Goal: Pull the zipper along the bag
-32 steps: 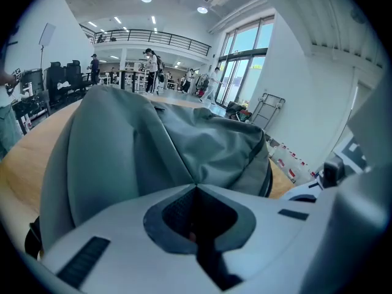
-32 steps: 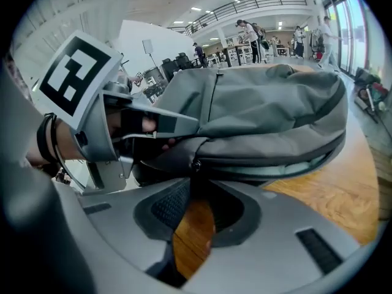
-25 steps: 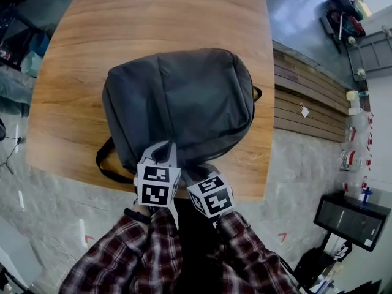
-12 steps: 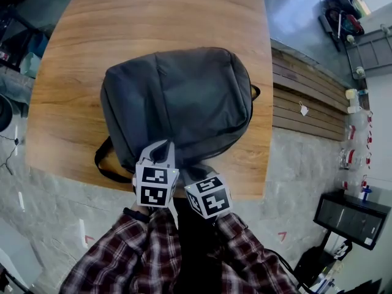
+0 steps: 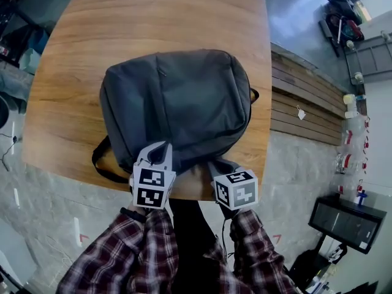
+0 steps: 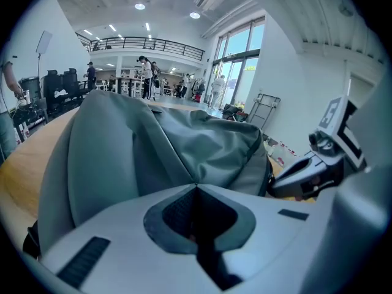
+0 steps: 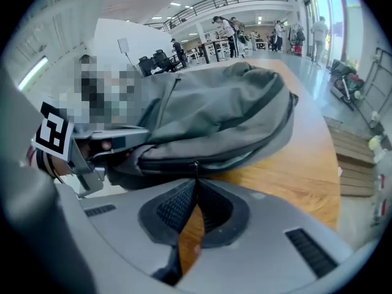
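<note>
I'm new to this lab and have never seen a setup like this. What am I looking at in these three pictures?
There is no robot arm here. A person, whose plaid sleeves show at the bottom, holds a two-jaw gripper in each hand. The cubes with square markers are parts of those grippers. The top-down picture comes from a camera on the person's head. The other two come from cameras riding on each gripper, looking along its jaws. On the wooden table lies a dark grey backpack. The left gripper is shut on a fold of the backpack's fabric, probably to steady it. The right gripper is shut on the zipper pull at the backpack's near edge, apparently ready to draw it along.
</note>
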